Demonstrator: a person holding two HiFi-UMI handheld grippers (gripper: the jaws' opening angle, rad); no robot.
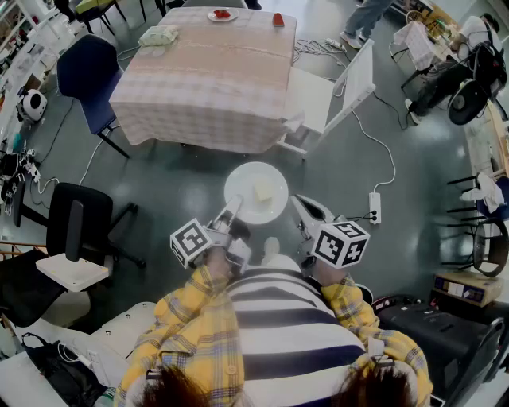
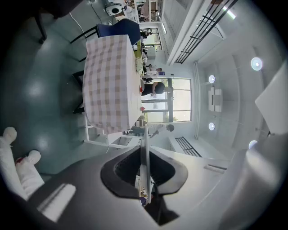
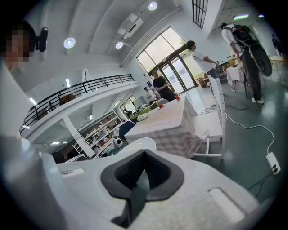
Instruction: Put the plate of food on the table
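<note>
A white plate (image 1: 256, 193) with a pale yellow piece of food (image 1: 263, 191) is held over the floor in front of me. My left gripper (image 1: 233, 208) is shut on the plate's near left rim; in the left gripper view the plate (image 2: 145, 148) stands edge-on between the pads. My right gripper (image 1: 299, 204) sits just off the plate's right side, shut with nothing in it; its own view shows the plate's rim (image 3: 137, 144) behind the closed jaws. The table (image 1: 207, 75), under a checked cloth, stands ahead.
On the table's far end lie a small plate of red food (image 1: 222, 14), a red cup (image 1: 278, 20) and a green bundle (image 1: 159, 36). A white chair (image 1: 338, 91) flanks the table on the right, a blue chair (image 1: 86, 75) on the left. A power strip (image 1: 374, 208) lies on the floor.
</note>
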